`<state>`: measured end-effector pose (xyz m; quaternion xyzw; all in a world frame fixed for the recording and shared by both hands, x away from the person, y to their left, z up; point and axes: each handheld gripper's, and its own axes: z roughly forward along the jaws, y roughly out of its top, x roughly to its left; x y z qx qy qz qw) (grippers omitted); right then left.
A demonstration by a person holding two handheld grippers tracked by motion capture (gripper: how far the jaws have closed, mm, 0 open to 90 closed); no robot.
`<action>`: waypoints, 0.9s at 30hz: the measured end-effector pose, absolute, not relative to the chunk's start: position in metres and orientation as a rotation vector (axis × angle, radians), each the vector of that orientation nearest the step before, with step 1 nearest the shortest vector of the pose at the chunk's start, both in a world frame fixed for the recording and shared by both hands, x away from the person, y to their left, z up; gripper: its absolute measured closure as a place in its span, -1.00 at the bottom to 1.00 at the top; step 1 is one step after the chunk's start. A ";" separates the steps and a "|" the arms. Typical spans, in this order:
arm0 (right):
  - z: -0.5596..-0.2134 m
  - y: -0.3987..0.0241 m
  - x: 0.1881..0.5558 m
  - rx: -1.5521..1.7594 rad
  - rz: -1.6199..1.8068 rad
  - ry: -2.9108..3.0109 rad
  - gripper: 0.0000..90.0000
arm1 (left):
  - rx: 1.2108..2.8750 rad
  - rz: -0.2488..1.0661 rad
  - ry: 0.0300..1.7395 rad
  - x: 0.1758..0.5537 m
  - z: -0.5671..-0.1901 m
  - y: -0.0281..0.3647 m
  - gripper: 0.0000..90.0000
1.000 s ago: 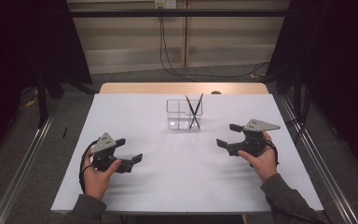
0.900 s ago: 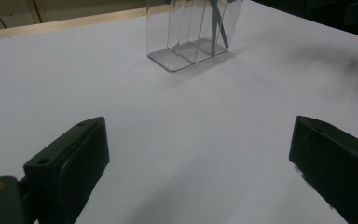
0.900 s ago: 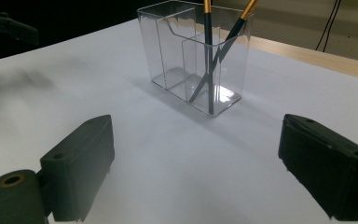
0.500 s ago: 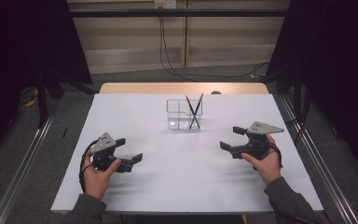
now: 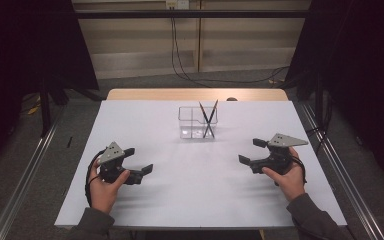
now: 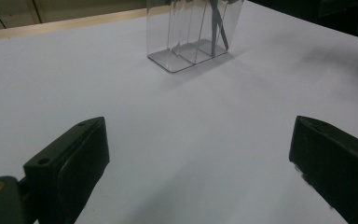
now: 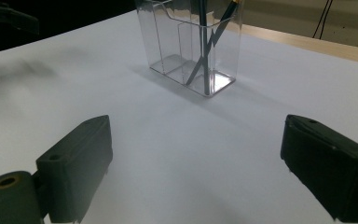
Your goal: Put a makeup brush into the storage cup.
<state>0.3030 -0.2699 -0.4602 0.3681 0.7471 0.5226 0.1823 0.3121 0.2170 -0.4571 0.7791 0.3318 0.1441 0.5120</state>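
Bright white table (image 5: pixel 190 170) – dark surroundings, soft shadows, blurred near claws, slight graininess

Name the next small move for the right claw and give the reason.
Probably ease the right claw forward toward the clear holder. Both claws sit open and empty on the white table, apart from the holder, and the two pencils cross in its right-hand compartment, on the right claw's side. The left claw can wait.

I can read no text, label, brand, number or sign on anything from any of my views.
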 end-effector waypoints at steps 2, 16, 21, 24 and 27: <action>-0.460 -0.271 0.302 1.042 1.478 2.110 -0.81 | 1.874 0.344 0.798 0.312 -0.457 0.217 -0.90; -0.463 -0.276 0.296 1.043 1.456 2.128 -0.84 | 1.869 0.347 0.799 0.312 -0.457 0.217 -0.90; -0.463 -0.278 0.293 1.044 1.452 2.129 -0.84 | 1.871 0.345 0.791 0.312 -0.456 0.218 -0.90; -0.462 -0.279 0.292 1.042 1.450 2.129 -0.85 | 1.872 0.347 0.791 0.312 -0.456 0.218 -0.90; -0.462 -0.280 0.290 1.042 1.448 2.134 -0.85 | 1.875 0.350 0.790 0.312 -0.456 0.218 -0.90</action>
